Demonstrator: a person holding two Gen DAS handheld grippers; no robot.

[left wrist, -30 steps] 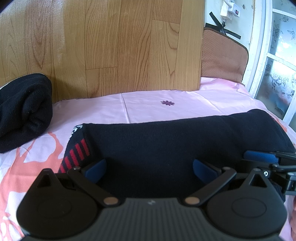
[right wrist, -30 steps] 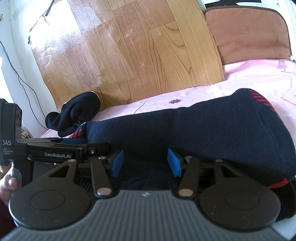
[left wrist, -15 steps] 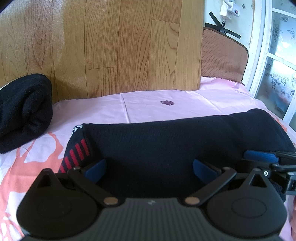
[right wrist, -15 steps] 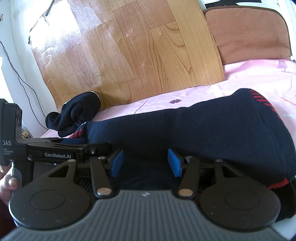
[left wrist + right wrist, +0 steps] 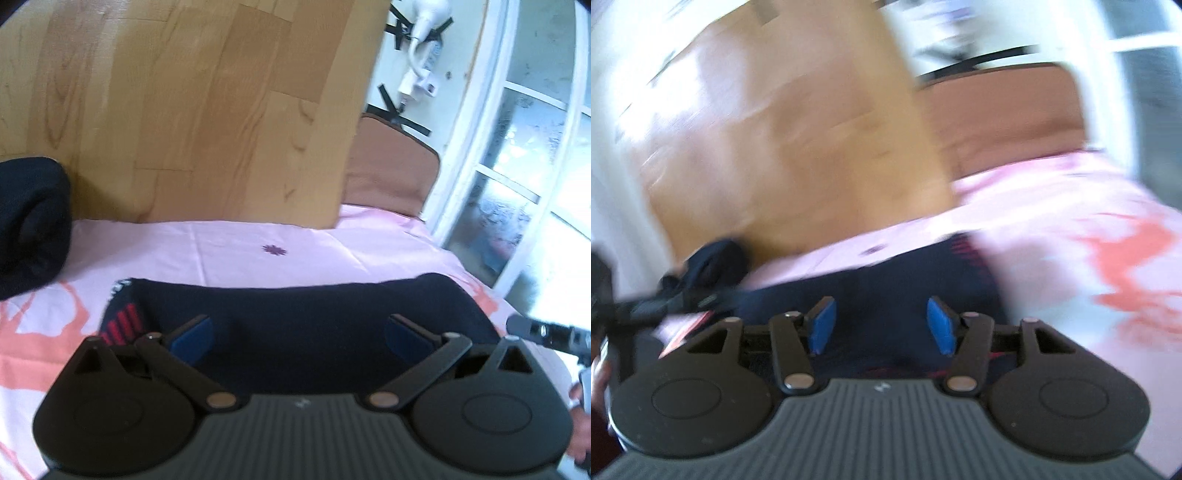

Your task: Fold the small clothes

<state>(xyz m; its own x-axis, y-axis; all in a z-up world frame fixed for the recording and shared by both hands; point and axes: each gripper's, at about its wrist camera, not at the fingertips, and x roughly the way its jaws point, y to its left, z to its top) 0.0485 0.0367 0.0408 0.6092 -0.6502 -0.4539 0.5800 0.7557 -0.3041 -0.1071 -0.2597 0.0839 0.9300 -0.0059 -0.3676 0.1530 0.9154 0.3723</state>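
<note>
sock: dark navy sock (image 5: 314,314) lies flat on pink sheet (image 5: 258,236), just ahead of both grippers
sock axis: long axis runs left-right across both views; red-striped end (image 5: 123,321) points left in left wrist view, another red-striped end (image 5: 967,251) sits right in right wrist view
left gripper: left gripper (image 5: 299,336) has blue pads spread wide over the sock, nothing pinched
right gripper: right gripper (image 5: 881,325) has jaws just been opening; pads apart, sock below and between them, no grip
second item: rolled dark sock bundle (image 5: 31,225) at far left, against wood-grain panel (image 5: 184,110), well apart from flat sock
left view only: window frame (image 5: 476,147), white charger (image 5: 421,70) taped on wall, brown cushion (image 5: 391,177)
right view only: heavy motion blur; coral print (image 5: 1134,266) on sheet to the right; person's fingers at left edge
</note>
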